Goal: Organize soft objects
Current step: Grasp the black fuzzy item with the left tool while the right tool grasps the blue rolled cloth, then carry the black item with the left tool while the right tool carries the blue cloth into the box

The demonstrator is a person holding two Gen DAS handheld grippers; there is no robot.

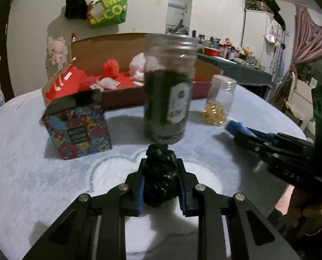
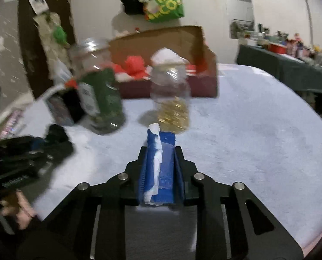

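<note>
Pale fleecy tablecloth (image 1: pixel 41 173) – cluttered room behind, left gripper (image 1: pixel 160 179) clamping black crumpled wad (image 1: pixel 161 173), right gripper (image 2: pixel 160 169) pinching white tissue strip (image 2: pixel 156 162), green tote (image 1: pixel 109 6) on wall

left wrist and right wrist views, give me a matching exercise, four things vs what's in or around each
Things:
1. large jar
2. small jar
3. left gripper
4. right gripper

States:
A. shut on white tissue
B. gold bits at the bottom
C. dark green stuffing inside
D. shut on black wad

Pairs: 1-C, 2-B, 3-D, 4-A
</note>
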